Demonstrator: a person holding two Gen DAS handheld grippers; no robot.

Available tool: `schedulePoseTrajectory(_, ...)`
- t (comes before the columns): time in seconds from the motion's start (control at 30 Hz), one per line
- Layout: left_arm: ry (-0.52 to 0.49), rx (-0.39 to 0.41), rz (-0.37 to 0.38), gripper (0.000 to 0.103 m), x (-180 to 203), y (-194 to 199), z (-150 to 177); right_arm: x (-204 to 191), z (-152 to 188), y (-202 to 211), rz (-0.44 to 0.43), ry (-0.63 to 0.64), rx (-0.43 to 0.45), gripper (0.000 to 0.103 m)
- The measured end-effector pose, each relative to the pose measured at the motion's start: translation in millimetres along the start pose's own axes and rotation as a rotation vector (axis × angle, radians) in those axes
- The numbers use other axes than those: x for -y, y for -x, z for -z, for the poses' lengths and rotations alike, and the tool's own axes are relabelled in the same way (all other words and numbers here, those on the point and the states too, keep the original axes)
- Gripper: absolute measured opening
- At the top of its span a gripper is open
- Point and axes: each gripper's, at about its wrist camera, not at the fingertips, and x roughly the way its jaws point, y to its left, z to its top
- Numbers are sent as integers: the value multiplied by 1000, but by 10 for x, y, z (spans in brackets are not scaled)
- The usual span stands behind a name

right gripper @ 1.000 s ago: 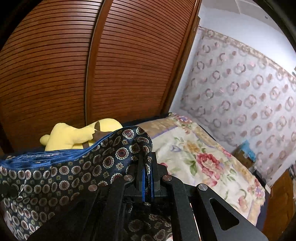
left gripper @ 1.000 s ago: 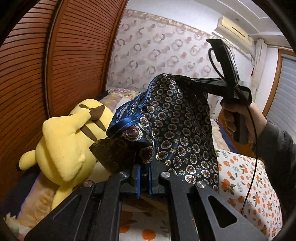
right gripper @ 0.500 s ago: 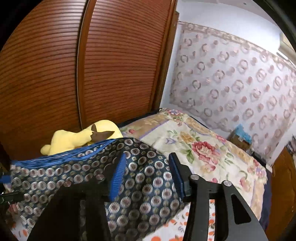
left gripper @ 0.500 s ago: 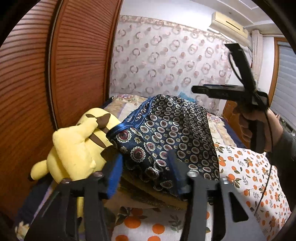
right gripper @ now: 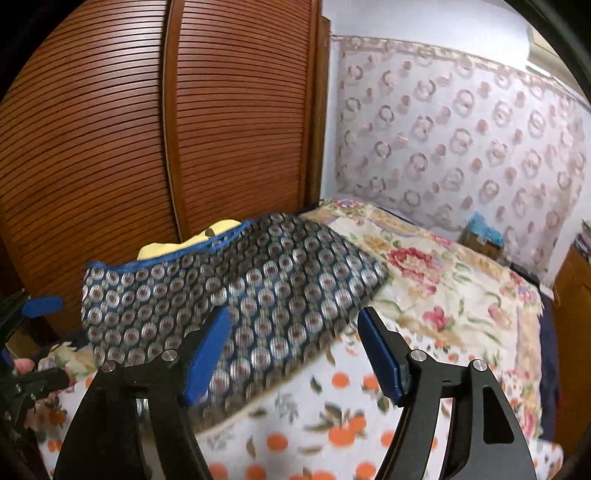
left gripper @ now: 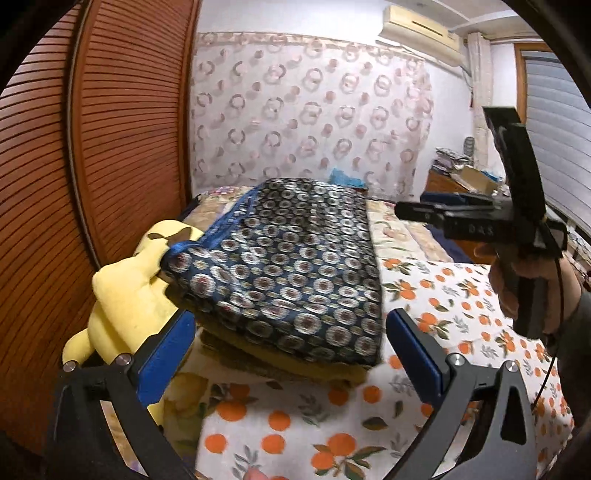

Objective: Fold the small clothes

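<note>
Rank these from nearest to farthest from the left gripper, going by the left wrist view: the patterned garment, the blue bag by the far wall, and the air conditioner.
From the left gripper:
1. Patterned garment, straight ahead on the bed, atop a folded pile.
2. Blue bag, beyond the garment, by the far wall.
3. Air conditioner, high on the far wall, upper right.

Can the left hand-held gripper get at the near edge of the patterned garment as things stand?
Probably yes. The left hand-held gripper, jaws just opened, stands right before the patterned garment; nothing lies between, and the yellow plush toy sits off to one side.
</note>
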Motion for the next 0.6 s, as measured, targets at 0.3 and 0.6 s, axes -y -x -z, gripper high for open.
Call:
schedulePoseTrajectory(0.3, -78, 11, 97, 103, 480, 166, 75, -27, 538, 809, 59, -89, 10, 80)
schedulePoseTrajectory(0.6, -138, 68, 126, 103, 1070, 322, 12, -6, 1023, 2026, 311, -219, 96, 81)
